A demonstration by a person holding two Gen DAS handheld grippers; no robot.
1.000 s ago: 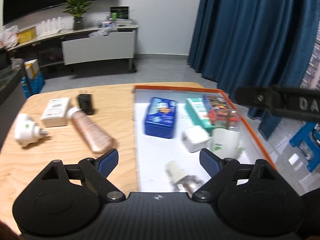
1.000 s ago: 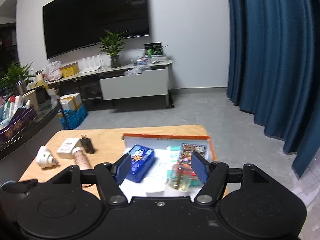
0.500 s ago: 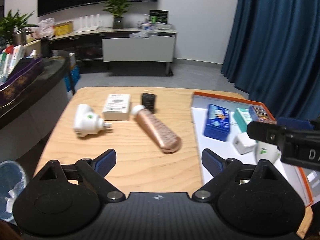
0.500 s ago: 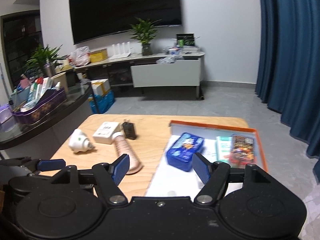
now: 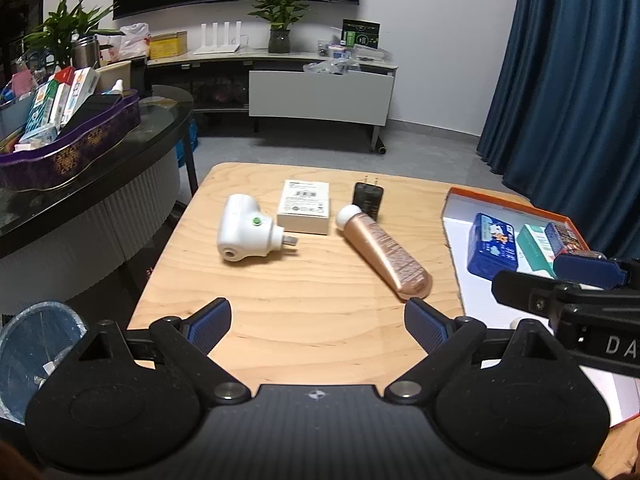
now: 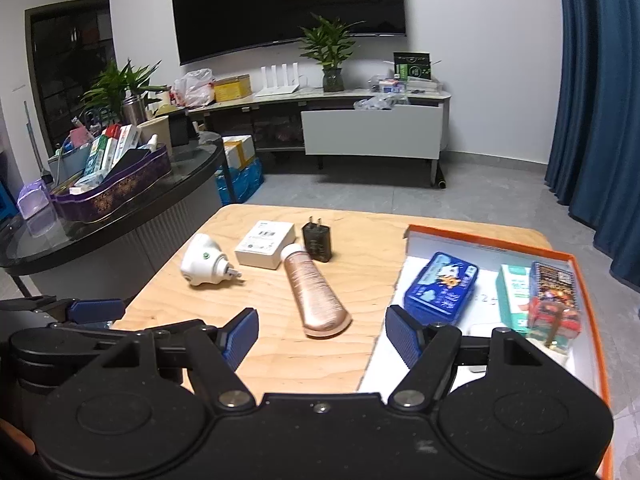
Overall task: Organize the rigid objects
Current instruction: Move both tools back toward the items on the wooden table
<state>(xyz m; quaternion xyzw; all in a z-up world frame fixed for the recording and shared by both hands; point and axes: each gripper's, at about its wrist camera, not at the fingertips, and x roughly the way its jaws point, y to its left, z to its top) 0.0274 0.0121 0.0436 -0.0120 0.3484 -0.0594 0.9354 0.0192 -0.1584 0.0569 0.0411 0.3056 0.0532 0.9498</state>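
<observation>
a white wall (image 6: 480, 20) at the far side carries a large dark television (image 6: 288, 4). below it runs a long low cabinet (image 6: 372, 132) with a potted plant (image 6: 330, 54) on top. blue curtains (image 6: 600, 100) hang at the right. the floor (image 6: 500, 196) is grey tile. a dark glass counter (image 5: 100, 152) stands at the left, another plant (image 6: 120, 88) behind it.

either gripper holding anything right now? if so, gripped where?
Nothing held. The left gripper has jaws opening over bare table; the right gripper is open and empty, with the rose-gold tube lying ahead of it, untouched.
</observation>
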